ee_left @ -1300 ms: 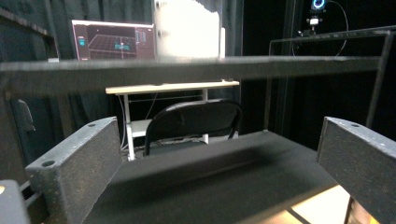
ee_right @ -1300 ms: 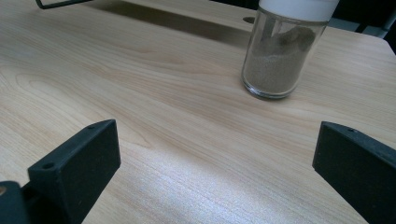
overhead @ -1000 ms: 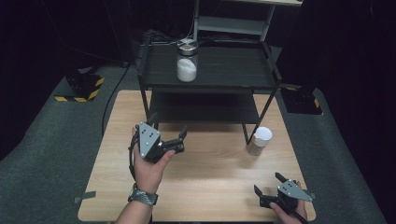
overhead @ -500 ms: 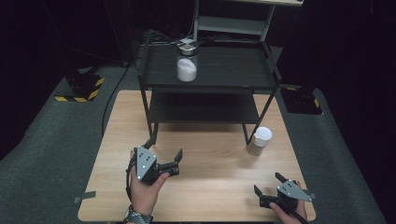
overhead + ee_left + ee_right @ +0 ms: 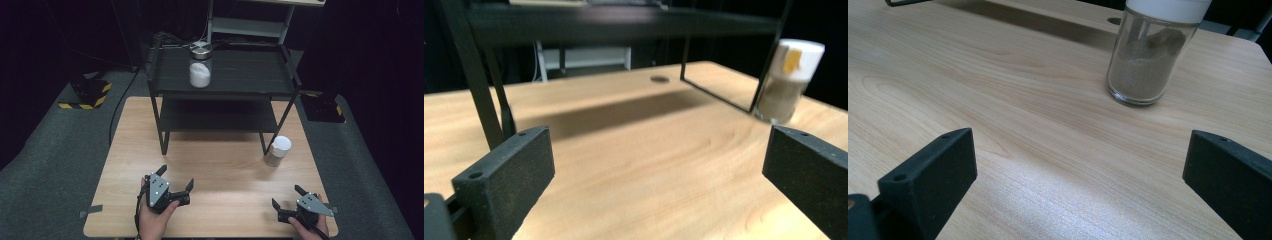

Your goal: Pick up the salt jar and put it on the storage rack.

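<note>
High view, cut off: both forearms leave the frame at the bottom edge; the light shelf unit behind the rack is clipped at the top.
Hard to make out: surroundings beyond the grey floor are black; the label on the jar (image 5: pixel 791 80) in the left gripper view is blurred, an orange patch on white.
Worktop (image 5: pixel 225 165): pale wood grain, rectangular, centre of frame.
Rack (image 5: pixel 220 85): black metal, two tiers, upper centre, its legs on the far half of the worktop.
Shelf jar (image 5: pixel 200 67): clear glass, white contents, metal lid; upright on the top tier, left of its middle.
Jar, white lid (image 5: pixel 278 151): clear glass, tan granules, long axis vertical; stands on the worktop just beside the rack's right front leg, right of centre.
Left gripper (image 5: pixel 176 184): lower left of centre, held in a hand (image 5: pixel 152 220), jaws spread wide and empty, pointing toward upper right.
Right gripper (image 5: pixel 287 197): lower right corner, jaws parted, nothing between them, jar ahead of them.
</note>
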### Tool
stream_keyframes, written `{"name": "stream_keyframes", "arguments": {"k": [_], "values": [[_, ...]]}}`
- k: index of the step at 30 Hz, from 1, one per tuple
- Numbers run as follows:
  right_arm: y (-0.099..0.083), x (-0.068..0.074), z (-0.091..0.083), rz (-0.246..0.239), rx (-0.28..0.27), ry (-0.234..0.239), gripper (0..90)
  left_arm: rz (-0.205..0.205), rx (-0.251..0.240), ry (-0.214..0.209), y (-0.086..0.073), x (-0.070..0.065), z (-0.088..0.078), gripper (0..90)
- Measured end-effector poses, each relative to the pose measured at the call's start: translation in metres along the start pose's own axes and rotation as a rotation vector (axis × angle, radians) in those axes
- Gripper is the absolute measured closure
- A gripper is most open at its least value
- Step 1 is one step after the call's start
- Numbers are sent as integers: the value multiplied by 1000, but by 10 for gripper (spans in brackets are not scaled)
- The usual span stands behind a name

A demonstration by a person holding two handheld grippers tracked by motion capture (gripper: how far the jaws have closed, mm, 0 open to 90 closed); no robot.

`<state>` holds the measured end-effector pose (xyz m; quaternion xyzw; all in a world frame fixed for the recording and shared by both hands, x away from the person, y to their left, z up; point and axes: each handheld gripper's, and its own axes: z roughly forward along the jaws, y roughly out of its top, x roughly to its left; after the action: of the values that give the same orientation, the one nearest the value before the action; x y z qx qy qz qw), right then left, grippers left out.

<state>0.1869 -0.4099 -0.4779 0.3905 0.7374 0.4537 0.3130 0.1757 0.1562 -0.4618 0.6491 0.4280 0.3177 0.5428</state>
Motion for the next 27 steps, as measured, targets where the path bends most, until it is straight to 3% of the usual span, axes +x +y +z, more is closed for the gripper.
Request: {"name": "stream_keyframes", "arguments": {"k": [5, 11, 18, 24, 27], "values": [[1, 0, 0, 0, 3, 0, 7, -10, 72, -8, -10, -2, 1, 4], [1, 1, 0, -4, 4, 0, 6, -2, 124, -7, -13, -2, 5, 4], [0, 0, 0, 0, 1, 2, 6, 53, 192, -10, -19, -6, 13, 4], [2, -1, 1, 9, 11, 3, 6, 53, 197, -13, -20, -5, 15, 5], [3, 0, 3, 9, 14, -1, 6, 80, 200, -11, -19, -8, 14, 4]]}}
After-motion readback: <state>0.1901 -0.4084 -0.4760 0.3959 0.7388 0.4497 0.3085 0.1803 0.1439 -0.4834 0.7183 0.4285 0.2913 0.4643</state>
